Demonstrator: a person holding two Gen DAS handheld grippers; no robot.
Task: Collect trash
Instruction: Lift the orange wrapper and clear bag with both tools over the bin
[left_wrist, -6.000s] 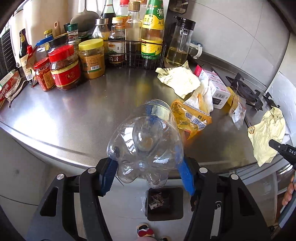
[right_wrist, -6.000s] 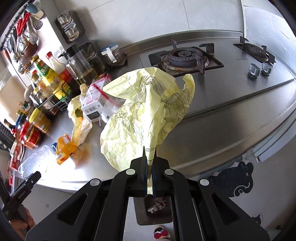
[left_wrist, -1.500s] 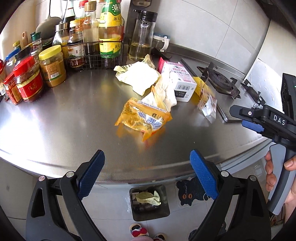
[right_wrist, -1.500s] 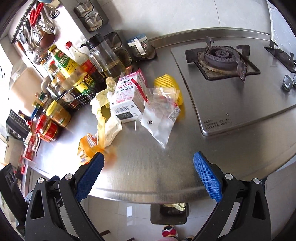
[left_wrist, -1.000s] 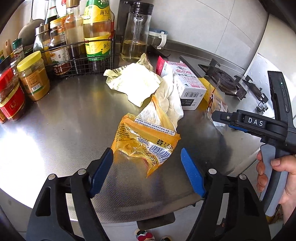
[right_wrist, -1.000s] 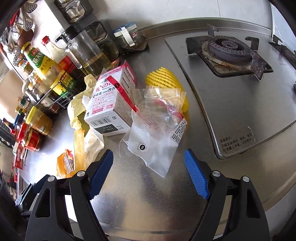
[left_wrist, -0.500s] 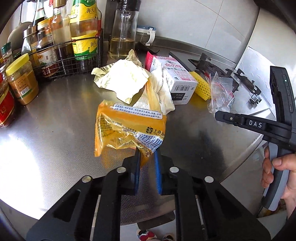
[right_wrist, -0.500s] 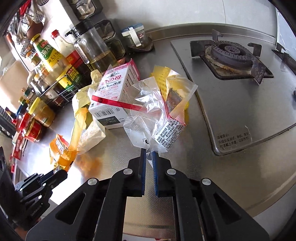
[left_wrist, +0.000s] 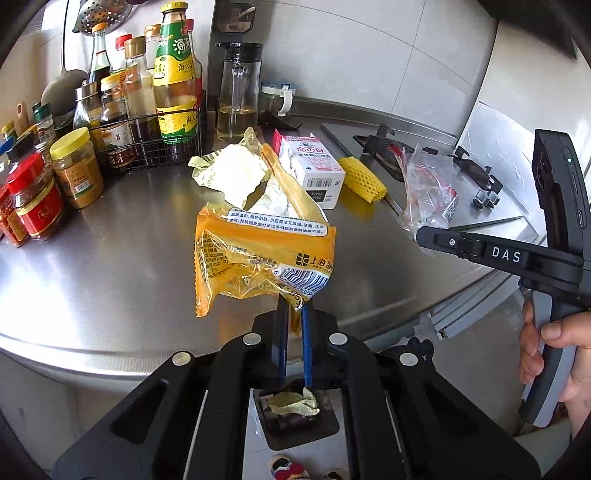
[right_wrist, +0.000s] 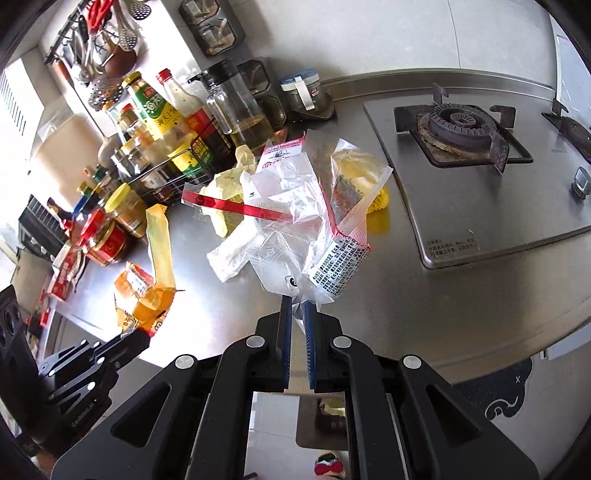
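My left gripper (left_wrist: 294, 303) is shut on a corner of an orange plastic wrapper (left_wrist: 258, 258), which hangs above the steel counter (left_wrist: 110, 258). My right gripper (right_wrist: 296, 303) is shut on a clear plastic bag (right_wrist: 306, 229) with red strips, lifted off the counter (right_wrist: 424, 295). In the right wrist view the orange wrapper (right_wrist: 142, 295) shows at lower left in the left gripper (right_wrist: 138, 332). In the left wrist view the clear bag (left_wrist: 428, 192) hangs from the right gripper (left_wrist: 419, 232). A black bin (left_wrist: 295, 413) with yellow paper in it stands on the floor below.
Left on the counter are crumpled yellow paper (left_wrist: 232, 173), a white carton (left_wrist: 314, 166) and a yellow foam net (left_wrist: 362, 179). Jars (left_wrist: 75, 166) and a wire rack of bottles (left_wrist: 155, 110) stand at the back left. A gas hob (right_wrist: 461, 125) lies to the right.
Both grippers closed from wide open, the left on the orange wrapper, the right on the clear bag, and both have lifted their pieces off the counter and drawn back toward its front edge.
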